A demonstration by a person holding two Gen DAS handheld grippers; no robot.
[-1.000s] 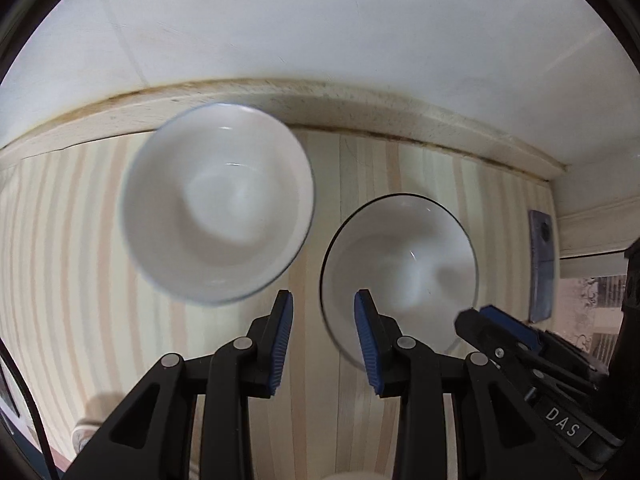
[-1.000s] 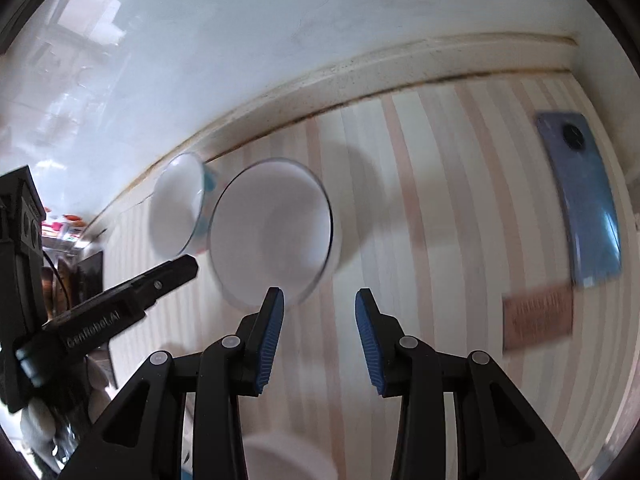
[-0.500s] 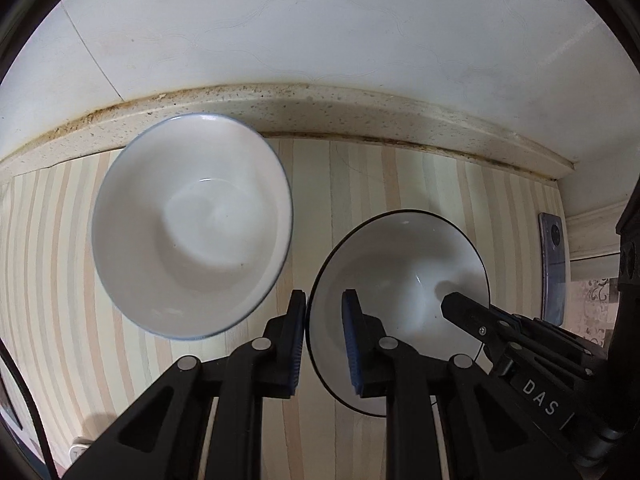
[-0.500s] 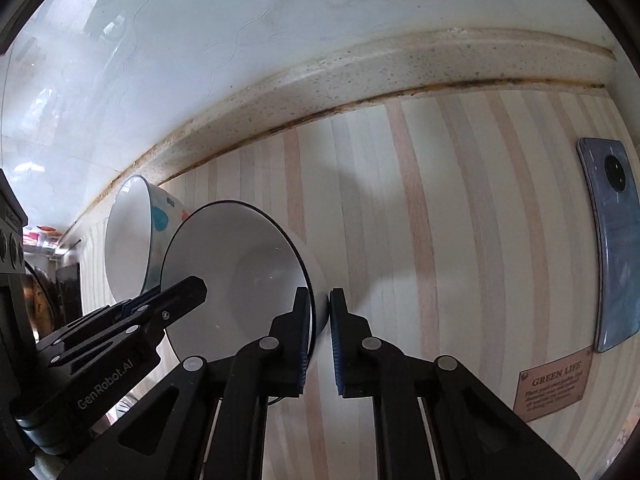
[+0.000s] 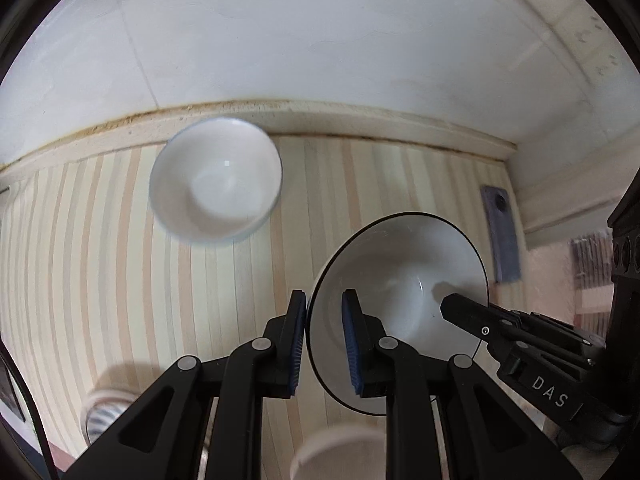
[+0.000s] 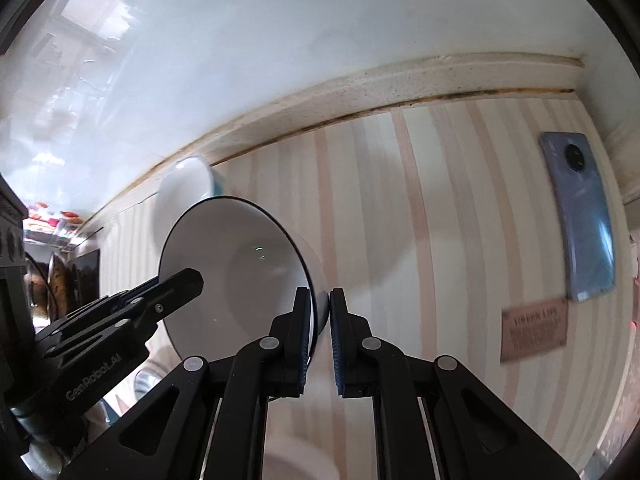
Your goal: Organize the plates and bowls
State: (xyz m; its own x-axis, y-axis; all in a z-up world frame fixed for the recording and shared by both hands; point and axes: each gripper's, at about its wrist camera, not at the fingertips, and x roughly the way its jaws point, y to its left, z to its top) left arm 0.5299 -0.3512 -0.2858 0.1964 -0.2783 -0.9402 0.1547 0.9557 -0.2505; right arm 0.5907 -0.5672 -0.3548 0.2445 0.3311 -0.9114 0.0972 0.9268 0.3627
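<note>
- The right gripper [image 6: 319, 332] is clamping the near rim of a white bowl with a thin black rim [image 6: 240, 264], its jaws pressed together on the bowl's wall.
- The left gripper [image 5: 323, 344] is straddling the opposite edge of that same black-rimmed bowl [image 5: 404, 280]; its jaws are sitting apart, one finger outside the rim and one inside, and whether either pad is touching cannot be told.
- A second white bowl [image 5: 218, 190] is sitting ahead and left of the left gripper, near the back ledge [image 5: 320, 118], well apart from the held bowl.
- A blue phone [image 6: 580, 216] is lying far right of the right gripper on the striped counter [image 6: 420, 220].
- A small brown label [image 6: 534, 334] is lying just below the phone.
</note>
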